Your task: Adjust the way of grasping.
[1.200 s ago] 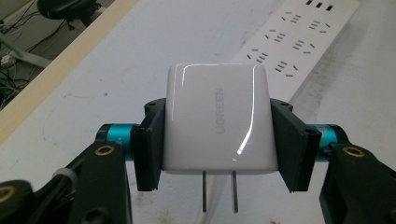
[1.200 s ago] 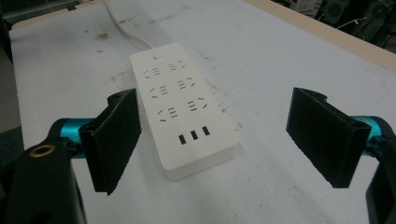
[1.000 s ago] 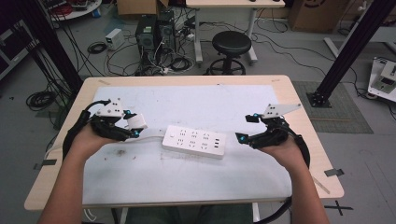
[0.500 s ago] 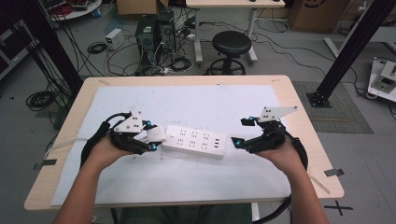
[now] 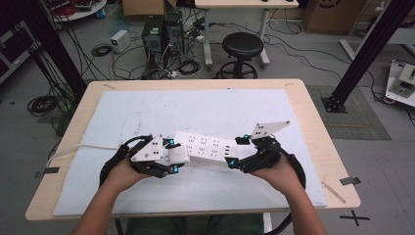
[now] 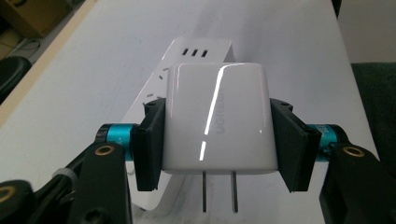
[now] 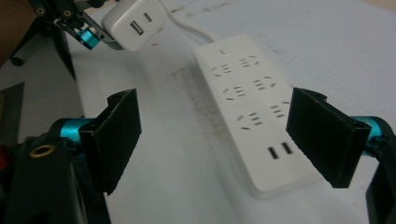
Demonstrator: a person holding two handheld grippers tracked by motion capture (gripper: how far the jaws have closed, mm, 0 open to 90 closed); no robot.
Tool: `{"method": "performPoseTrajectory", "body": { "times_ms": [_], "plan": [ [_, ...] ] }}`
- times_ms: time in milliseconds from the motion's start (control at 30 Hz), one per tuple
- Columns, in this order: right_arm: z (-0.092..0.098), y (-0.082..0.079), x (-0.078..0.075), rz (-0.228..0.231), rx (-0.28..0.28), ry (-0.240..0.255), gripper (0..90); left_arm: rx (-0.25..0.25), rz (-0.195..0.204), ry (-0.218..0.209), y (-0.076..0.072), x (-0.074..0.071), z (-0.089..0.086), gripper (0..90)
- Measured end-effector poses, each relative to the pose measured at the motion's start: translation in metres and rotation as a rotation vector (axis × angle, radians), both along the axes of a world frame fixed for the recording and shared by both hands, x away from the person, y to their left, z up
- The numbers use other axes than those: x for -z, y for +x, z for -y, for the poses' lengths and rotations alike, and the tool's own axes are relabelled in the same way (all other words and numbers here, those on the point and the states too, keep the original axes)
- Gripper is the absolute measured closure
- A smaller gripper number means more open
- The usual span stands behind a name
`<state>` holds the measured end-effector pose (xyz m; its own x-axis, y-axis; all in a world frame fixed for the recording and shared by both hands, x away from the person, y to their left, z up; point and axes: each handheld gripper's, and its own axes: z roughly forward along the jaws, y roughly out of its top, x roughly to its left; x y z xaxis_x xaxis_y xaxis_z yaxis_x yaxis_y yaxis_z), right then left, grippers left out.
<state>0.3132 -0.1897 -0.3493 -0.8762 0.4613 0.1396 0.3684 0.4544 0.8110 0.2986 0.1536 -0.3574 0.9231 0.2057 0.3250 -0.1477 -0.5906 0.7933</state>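
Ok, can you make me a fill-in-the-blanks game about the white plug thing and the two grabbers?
1. The left gripper is shut on a white ____ with two metal prongs.
2. The power strip lies on the white sheet and its colour is ____.
3. The right gripper has its jaws ____, with nothing pressed between them.
4. On the floor beyond the table stands a round black ____.

Missing words: charger; white; open; stool

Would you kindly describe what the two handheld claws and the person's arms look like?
The left claw and right claw match: flat black rectangular pads on teal-blue anodised collars, black frames with brass-coloured screw heads. In the high view each carries a pale grey three-cornered plate, small cyan lights, and a looping black cable. The forearms are bare, no sleeves showing.
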Motion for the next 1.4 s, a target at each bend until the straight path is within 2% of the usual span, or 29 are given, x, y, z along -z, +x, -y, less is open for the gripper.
{"method": "performPoseTrajectory", "body": {
  "times_ms": [67,100,133,200,233,300,333,367,433,467,500,567,600,633,700,833,867,1033,1067,1100,1133,1233,1267,1400],
  "plan": [
    [-0.008,-0.003,0.001,-0.008,-0.015,0.001,18.3,0.008,0.039,-0.008,-0.006,0.0,0.004,42.5],
    [-0.008,-0.003,0.001,-0.008,-0.015,0.001,18.3,0.008,0.039,-0.008,-0.006,0.0,0.004,42.5],
    [-0.015,-0.007,0.002,-0.023,-0.036,0.024,18.3,0.012,0.074,-0.009,-0.011,0.0,0.008,42.5],
    [-0.018,-0.008,0.003,-0.026,-0.045,0.03,18.3,0.012,0.074,-0.009,-0.011,0.0,0.008,42.5],
    [-0.025,-0.01,0.004,-0.051,-0.055,0.057,18.3,0.018,0.099,-0.008,-0.015,0.001,0.015,42.5],
    [-0.026,-0.01,0.005,-0.05,-0.062,0.064,18.3,0.018,0.099,-0.008,-0.015,0.001,0.015,42.5],
    [-0.026,-0.01,0.005,-0.05,-0.062,0.064,18.3,0.024,0.12,-0.007,-0.019,0.004,0.022,42.5],
    [-0.032,-0.01,0.008,-0.082,-0.057,0.106,18.3,0.018,0.132,-0.008,-0.021,0.005,0.024,42.5],
    [-0.033,-0.01,0.009,-0.098,-0.058,0.126,18.3,0.018,0.132,-0.008,-0.021,0.005,0.024,42.5],
    [-0.033,-0.01,0.009,-0.098,-0.058,0.126,18.3,0.014,0.152,-0.01,-0.024,0.006,0.028,42.5],
    [-0.037,-0.008,0.014,-0.146,-0.052,0.16,18.3,0.017,0.154,-0.014,-0.024,0.006,0.03,42.5],
    [-0.038,-0.008,0.016,-0.156,-0.047,0.173,18.3,0.016,0.164,-0.014,-0.025,0.007,0.033,42.5],
    [-0.042,-0.006,0.021,-0.197,-0.032,0.222,18.3,0.018,0.166,-0.009,-0.026,0.007,0.034,42.5],
    [-0.042,-0.006,0.021,-0.197,-0.032,0.222,18.3,0.019,0.169,-0.008,-0.026,0.008,0.036,42.5],
    [-0.047,-0.005,0.025,-0.238,-0.03,0.254,18.3,0.017,0.181,-0.011,-0.027,0.008,0.038,42.5],
    [-0.05,-0.004,0.026,-0.258,-0.024,0.262,18.4,0.018,0.191,-0.015,-0.028,0.008,0.04,42.5],
    [-0.052,-0.004,0.027,-0.275,-0.028,0.281,18.4,0.013,0.204,-0.018,-0.029,0.008,0.042,42.5],
    [-0.054,-0.003,0.028,-0.29,-0.029,0.307,18.7,0.014,0.203,-0.014,-0.03,0.009,0.045,42.5],
    [-0.055,-0.002,0.029,-0.313,-0.03,0.322,19.0,0.011,0.209,-0.013,-0.031,0.009,0.046,42.5],
    [-0.055,-0.002,0.029,-0.313,-0.03,0.322,19.0,0.011,0.209,-0.013,-0.031,0.009,0.046,42.5],
    [-0.057,-0.001,0.032,-0.317,-0.042,0.343,24.8,0.011,0.217,-0.017,-0.032,0.009,0.048,42.5],
    [-0.058,-0.001,0.032,-0.323,-0.039,0.348,25.0,0.015,0.218,-0.018,-0.032,0.008,0.049,42.5],
    [-0.06,-0.001,0.033,-0.338,-0.045,0.35,27.7,0.014,0.221,-0.019,-0.033,0.008,0.049,42.5],
    [-0.061,-0.001,0.034,-0.332,-0.041,0.354,32.5,0.01,0.23,-0.018,-0.034,0.007,0.049,42.5]
  ]
}}
